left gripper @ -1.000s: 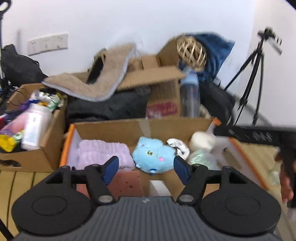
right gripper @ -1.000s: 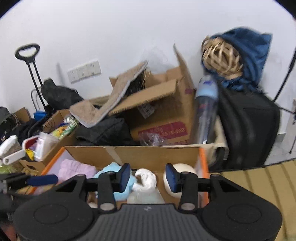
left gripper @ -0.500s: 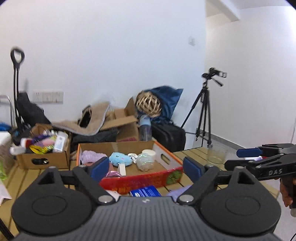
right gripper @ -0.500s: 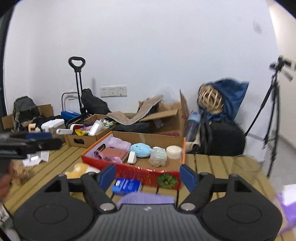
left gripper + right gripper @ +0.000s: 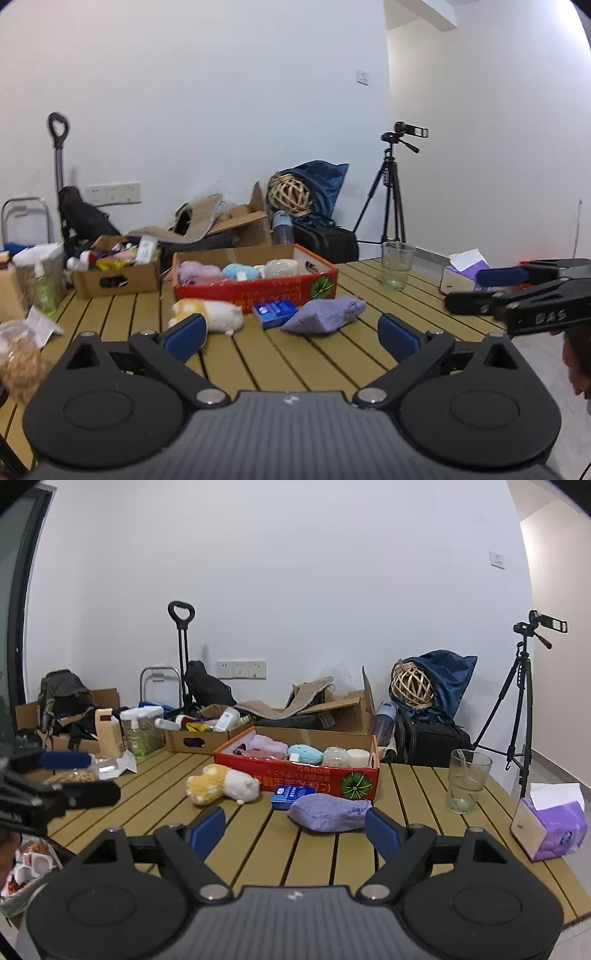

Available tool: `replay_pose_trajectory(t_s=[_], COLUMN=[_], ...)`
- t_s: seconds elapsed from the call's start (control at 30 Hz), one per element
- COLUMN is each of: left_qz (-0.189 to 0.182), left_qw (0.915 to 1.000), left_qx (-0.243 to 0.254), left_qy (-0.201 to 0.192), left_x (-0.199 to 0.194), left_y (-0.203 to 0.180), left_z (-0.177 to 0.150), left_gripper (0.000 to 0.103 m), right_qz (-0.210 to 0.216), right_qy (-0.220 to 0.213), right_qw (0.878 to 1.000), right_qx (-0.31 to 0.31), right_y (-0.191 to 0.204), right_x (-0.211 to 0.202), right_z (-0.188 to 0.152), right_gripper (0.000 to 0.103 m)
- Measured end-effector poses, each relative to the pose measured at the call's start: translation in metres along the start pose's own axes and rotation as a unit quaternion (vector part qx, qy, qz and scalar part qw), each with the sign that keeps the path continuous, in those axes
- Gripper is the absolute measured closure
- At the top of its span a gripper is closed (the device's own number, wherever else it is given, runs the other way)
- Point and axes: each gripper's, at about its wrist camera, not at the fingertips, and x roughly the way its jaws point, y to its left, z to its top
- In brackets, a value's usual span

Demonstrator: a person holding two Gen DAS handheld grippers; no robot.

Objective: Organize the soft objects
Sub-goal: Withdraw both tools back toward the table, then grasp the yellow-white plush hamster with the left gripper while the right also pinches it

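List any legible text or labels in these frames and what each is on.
"DAS": on the black body of the right gripper, seen from the left wrist view.
Yellow characters on the red cardboard box front: upside down, unreadable.
Print on the small blue packet: too small.
Mark on the purple tissue pack: blurred.
Nothing else is legible.

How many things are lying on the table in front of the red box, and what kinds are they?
Plush toy: 1
Purple cloth: 1
Blue packet: 1
Total: 3, all on the table in front of the red box.
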Motion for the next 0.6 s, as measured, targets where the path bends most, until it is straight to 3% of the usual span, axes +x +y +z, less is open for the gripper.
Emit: replay_pose_trajectory(t_s=[0.27, 0.6], left_qz=[0.039, 0.065], left_qw=[0.9986, 0.9952], left_qx=[-0.036, -0.06], left_qy=[-0.001, 0.043], left_x=[-0.005, 0.072], left_y=[0.023, 0.063], left_z=[-0.006, -0.014], left_gripper=[0.001, 0.001], right_qz=[0.004, 0.014], right_qy=[-0.011, 0.035], right_qw=[1.0, 0.999], right_qx=[0.004, 0.026], right_y=[0.011, 0.009], right_x=[-0.001, 0.085], right_z=[-0.004, -0.016], right_gripper=[0.018, 0.019])
